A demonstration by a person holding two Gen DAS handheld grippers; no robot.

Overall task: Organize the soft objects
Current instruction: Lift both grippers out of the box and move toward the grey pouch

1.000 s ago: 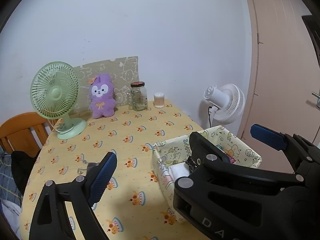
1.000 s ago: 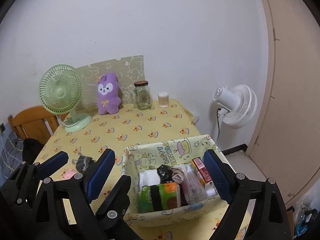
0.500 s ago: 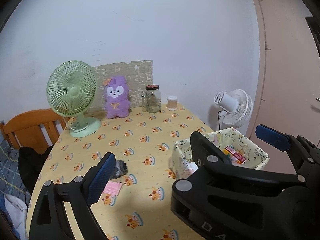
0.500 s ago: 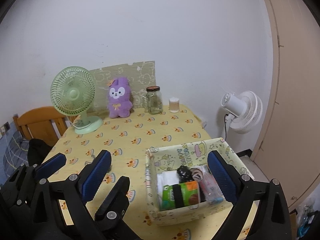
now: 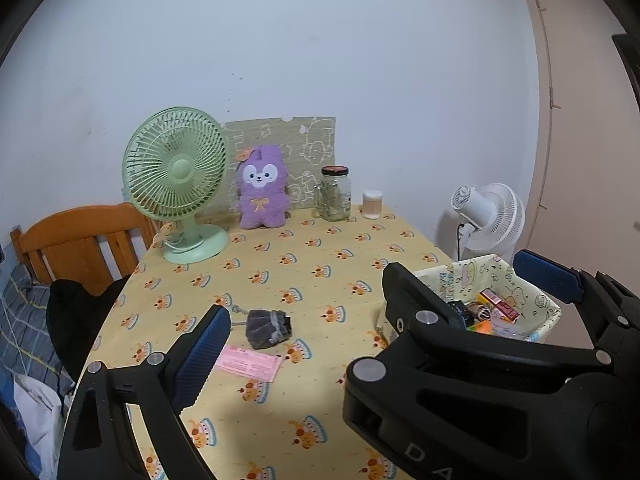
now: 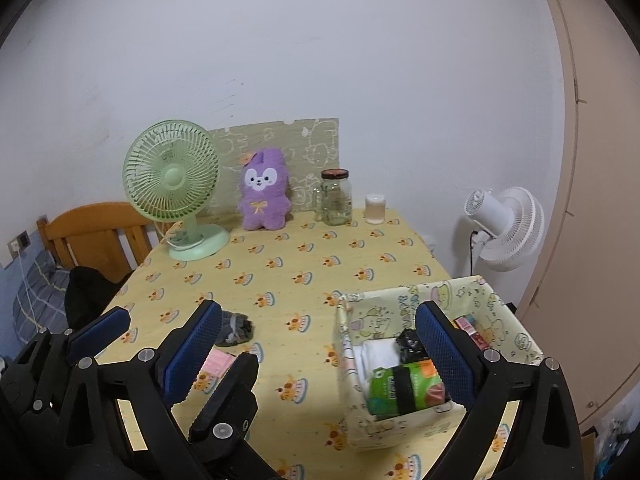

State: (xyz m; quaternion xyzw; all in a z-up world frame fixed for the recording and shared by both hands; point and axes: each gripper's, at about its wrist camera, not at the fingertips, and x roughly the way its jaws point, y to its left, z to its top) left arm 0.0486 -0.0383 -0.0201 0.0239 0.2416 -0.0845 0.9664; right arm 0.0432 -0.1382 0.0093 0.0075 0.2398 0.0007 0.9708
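Nearest to both cameras, the two grippers hang side by side over the front edge of a table (image 5: pixel 328 264) covered in a yellow cloth printed with little cakes. The right gripper (image 6: pixel 316 344) has its blue-padded jaws spread wide with nothing between the pads; its right finger stands over the near left part of a fabric basket (image 6: pixel 516 332), and the left gripper's black frame crowds the lower left of that view. The left gripper (image 5: pixel 368 312) is likewise spread wide and empty, and the right gripper's dark body blocks much of its lower right view, hiding the basket's near side.

Just past the fingertips, a small grey drawstring pouch (image 5: pixel 267 326) lies on the cloth, touched by neither gripper, with a pink paper slip (image 5: pixel 249 363) just in front of it. Seen from the right wrist, the pouch sits just beyond the right gripper's left finger, well to the left of the basket. The basket stands at the table's right front corner and holds a green packet with a black band (image 6: pixel 404 388), something white and folded (image 6: pixel 376 354), a small black item and some red packets.

Farther back, the open cloth runs to a green desk fan (image 5: pixel 176 176), a purple plush toy (image 5: pixel 262 192), a glass jar with a dark lid (image 5: pixel 335 194) and a small white container (image 5: pixel 372 205), all lined up near the wall before a patterned board. A wooden chair (image 5: pixel 80 240) stands at the left and a white floor fan (image 6: pixel 506 226) at the right.
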